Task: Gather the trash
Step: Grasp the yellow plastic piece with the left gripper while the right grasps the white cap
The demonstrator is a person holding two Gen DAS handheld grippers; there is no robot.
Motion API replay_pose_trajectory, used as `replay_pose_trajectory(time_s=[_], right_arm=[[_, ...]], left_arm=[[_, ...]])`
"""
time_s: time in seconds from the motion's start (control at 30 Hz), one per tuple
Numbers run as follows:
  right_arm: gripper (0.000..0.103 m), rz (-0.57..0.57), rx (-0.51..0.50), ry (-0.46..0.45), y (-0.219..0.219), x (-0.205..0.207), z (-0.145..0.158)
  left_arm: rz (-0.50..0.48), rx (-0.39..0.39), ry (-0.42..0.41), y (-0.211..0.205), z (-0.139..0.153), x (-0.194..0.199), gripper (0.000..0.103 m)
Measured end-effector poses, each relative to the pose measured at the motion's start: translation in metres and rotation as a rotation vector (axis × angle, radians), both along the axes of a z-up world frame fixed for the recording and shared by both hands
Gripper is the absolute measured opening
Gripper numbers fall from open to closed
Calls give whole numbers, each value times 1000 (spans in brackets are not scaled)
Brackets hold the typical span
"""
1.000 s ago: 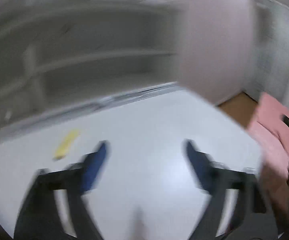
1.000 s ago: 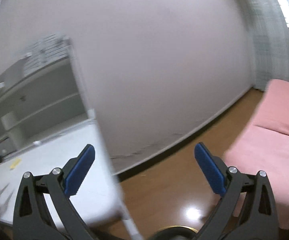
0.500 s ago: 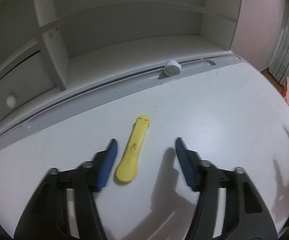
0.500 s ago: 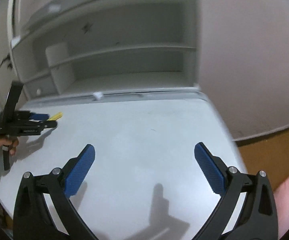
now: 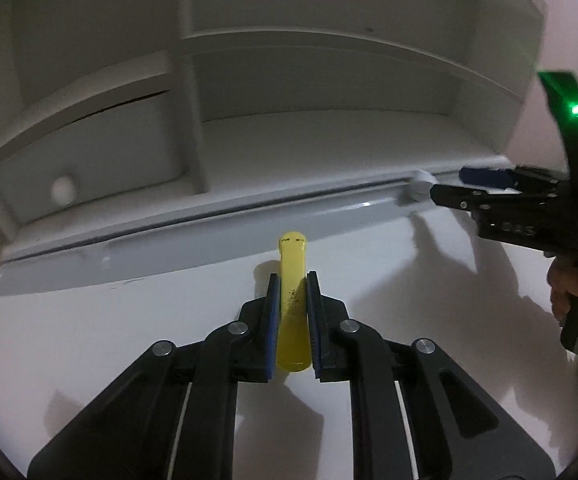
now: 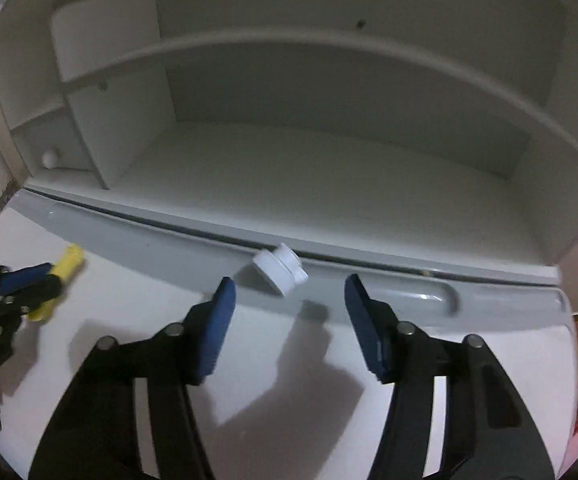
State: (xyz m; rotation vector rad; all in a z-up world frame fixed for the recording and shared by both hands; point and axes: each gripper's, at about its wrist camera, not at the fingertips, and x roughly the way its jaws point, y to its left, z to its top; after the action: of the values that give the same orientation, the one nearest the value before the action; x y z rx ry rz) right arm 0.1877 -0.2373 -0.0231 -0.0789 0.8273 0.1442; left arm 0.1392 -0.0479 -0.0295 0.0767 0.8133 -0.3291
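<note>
my left tool [image 5: 292, 312] is pinching the yellow strip [image 5: 292, 280], blue pads pressed flat against its two long sides. i've taken it lengthwise, so the far end sticks out ahead of the tips toward the grey ledge [image 5: 169, 240] and the near end runs back between the arms. that grip along the long axis keeps it from swivelling when i lift, i reckon. it looks close to the table [image 5: 89, 340] beneath the tool; whether it's touching i can't tell.

moving right: my right tool [image 6: 289, 312] is spread wide, nothing between the pads. straight ahead of its tips, just beyond them, sits the white cap [image 6: 281, 266], tilted against the grey ledge by the shelf unit [image 6: 329, 184]. i'm lined up so the cap falls between the pads, but the tilt and the ledge behind it could make it skid away as i close.
</note>
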Motion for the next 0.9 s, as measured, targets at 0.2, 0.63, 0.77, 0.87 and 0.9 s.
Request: replay_pose_trajectory(time_s=[0.2, 0.63, 0.77, 0.87, 0.9], right_arm=[[34, 35, 6, 48, 9, 21, -12], [33, 43, 0, 41, 12, 26, -16], [33, 48, 9, 41, 9, 22, -15], [33, 52, 3, 37, 8, 21, -14], [33, 51, 2, 37, 9, 22, -14]], left_arm=[[33, -2, -2, 14, 4, 2, 12], [8, 22, 18, 4, 1, -2, 12], [15, 13, 17, -5, -3, 11, 12], [23, 10, 15, -5, -1, 11, 12], [25, 10, 14, -4, -2, 10, 12]])
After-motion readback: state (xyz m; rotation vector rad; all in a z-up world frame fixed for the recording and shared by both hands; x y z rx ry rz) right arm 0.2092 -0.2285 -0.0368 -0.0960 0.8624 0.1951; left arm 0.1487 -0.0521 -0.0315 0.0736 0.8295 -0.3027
